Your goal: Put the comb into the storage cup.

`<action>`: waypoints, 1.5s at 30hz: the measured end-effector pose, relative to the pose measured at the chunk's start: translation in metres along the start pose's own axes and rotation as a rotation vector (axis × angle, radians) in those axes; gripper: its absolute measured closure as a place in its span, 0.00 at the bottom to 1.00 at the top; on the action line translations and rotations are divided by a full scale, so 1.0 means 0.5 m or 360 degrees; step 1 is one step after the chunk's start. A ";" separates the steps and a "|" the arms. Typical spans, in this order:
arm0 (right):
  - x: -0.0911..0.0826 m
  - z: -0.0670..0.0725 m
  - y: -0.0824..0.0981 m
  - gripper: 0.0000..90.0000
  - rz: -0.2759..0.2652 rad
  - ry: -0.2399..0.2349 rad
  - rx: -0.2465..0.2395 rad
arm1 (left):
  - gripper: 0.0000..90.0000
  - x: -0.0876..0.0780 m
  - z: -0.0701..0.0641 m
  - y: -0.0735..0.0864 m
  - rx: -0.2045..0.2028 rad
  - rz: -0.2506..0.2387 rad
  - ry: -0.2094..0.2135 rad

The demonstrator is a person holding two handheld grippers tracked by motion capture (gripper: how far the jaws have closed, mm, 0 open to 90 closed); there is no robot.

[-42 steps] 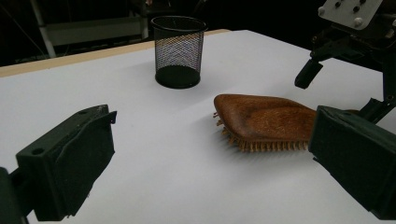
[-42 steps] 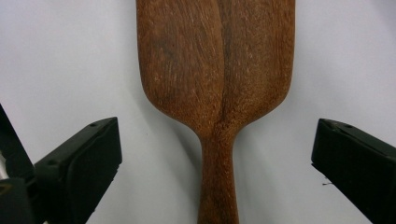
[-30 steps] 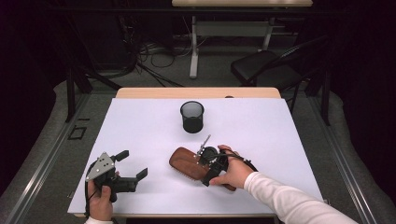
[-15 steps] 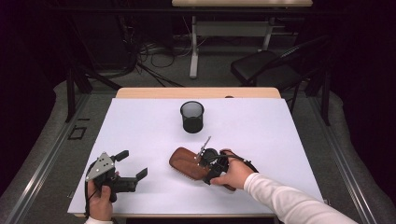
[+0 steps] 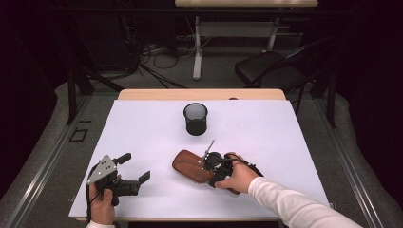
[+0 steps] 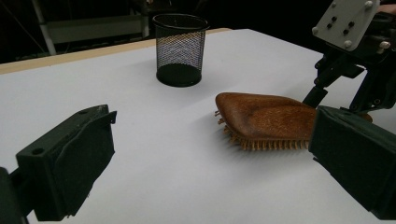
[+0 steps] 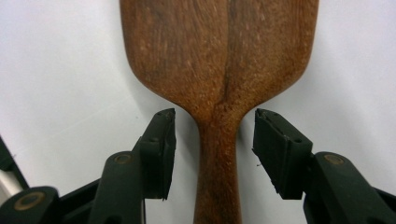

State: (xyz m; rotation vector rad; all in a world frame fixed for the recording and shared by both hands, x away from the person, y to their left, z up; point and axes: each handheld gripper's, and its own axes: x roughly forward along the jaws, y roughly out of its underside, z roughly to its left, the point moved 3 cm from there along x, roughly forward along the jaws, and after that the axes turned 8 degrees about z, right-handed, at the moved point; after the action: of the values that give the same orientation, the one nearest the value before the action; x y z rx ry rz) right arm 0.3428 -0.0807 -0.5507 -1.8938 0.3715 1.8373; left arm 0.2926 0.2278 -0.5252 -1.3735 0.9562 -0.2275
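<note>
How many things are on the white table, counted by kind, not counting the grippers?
Wooden hairbrush: 1
Black mesh cup: 1
Total: 2

A white-topped rectangular table point(image 5: 142, 128) with a pale wooden far edge carries two things — a black wire-mesh cylindrical cup point(image 5: 195, 118), upright toward the far middle, and a brown wooden paddle hairbrush point(image 5: 187, 165) (bristles down) nearer the front edge — well apart.
</note>
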 end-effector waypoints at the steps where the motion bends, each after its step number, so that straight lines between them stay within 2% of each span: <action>1: 0.000 0.000 0.001 0.56 0.0011 -0.0003 0.0016 | 0.00 0.000 0.000 0.000 0.0000 -0.0001 0.0000; 6: 0.004 -0.002 0.003 0.58 0.0009 -0.0011 0.0062 | 0.00 0.000 0.000 0.000 0.0000 0.0000 -0.0001; 16: 0.008 -0.005 0.008 0.66 0.0013 -0.0046 0.0074 | 0.00 0.001 0.000 0.001 0.0001 0.0005 0.0003; 25: 0.012 -0.003 0.009 0.73 -0.0005 -0.0043 0.0059 | 0.00 0.001 0.001 0.001 -0.0001 0.0005 0.0009; 45: 0.012 0.001 0.010 0.79 -0.0039 -0.0027 0.0049 | 0.00 0.001 0.001 0.001 -0.0003 0.0004 0.0008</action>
State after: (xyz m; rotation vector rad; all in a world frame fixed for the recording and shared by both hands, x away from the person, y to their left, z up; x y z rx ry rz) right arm 0.3403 -0.0840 -0.5576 -1.8532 0.3670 1.8205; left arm 0.2931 0.2279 -0.5259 -1.3738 0.9626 -0.2280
